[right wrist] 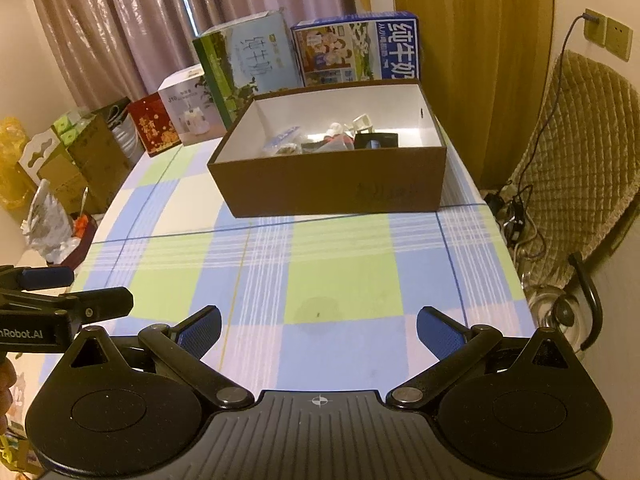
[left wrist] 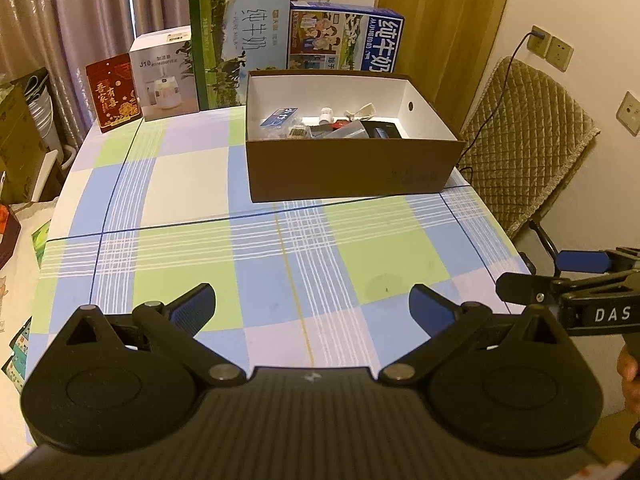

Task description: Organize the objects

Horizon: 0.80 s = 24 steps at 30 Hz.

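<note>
Both black grippers, left and right, hover fingers wide, empty, over the checked tabletop; approach the brown cardboard box from above.

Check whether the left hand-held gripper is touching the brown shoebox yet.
Apart. In the left wrist view, the left hand-held gripper hangs open over bare checked tablecloth, well short of the brown shoebox.

Warm, dim yellowish indoor light fills both my views. The curtains at 11 o'clock glow faintly, backlit. Fisheye bending curves the surface edges and darkens the corners. The brown box casts a soft shadow inside itself. Detail is slightly soft and grainy; no harsh glare.
</note>
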Motion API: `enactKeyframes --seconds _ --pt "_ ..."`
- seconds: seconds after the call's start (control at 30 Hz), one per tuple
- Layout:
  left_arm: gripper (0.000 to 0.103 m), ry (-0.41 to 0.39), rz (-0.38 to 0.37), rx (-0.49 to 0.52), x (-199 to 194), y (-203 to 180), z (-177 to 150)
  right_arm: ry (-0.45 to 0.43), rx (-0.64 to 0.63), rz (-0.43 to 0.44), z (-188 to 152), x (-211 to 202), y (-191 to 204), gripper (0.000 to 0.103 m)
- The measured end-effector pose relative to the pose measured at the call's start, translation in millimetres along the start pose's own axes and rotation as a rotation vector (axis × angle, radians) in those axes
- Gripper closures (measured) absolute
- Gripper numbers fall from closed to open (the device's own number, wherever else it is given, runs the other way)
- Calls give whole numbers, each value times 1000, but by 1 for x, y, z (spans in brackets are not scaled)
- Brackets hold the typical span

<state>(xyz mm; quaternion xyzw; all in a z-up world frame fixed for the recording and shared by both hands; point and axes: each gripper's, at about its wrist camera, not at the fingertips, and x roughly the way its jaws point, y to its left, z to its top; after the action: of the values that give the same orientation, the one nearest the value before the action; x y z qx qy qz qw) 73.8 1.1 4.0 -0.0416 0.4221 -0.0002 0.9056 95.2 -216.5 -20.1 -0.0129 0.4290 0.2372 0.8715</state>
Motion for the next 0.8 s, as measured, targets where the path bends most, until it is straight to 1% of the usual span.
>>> enactKeyframes --seconds 0.23,0.8 --pt "1 -10 -7 5 -5 -1 -3 -6 5 -15 -4 -5 1 2" --pt "1 -13 -6 7 -9 -6 -8 -11 6 -16 -7 -10 0 2"
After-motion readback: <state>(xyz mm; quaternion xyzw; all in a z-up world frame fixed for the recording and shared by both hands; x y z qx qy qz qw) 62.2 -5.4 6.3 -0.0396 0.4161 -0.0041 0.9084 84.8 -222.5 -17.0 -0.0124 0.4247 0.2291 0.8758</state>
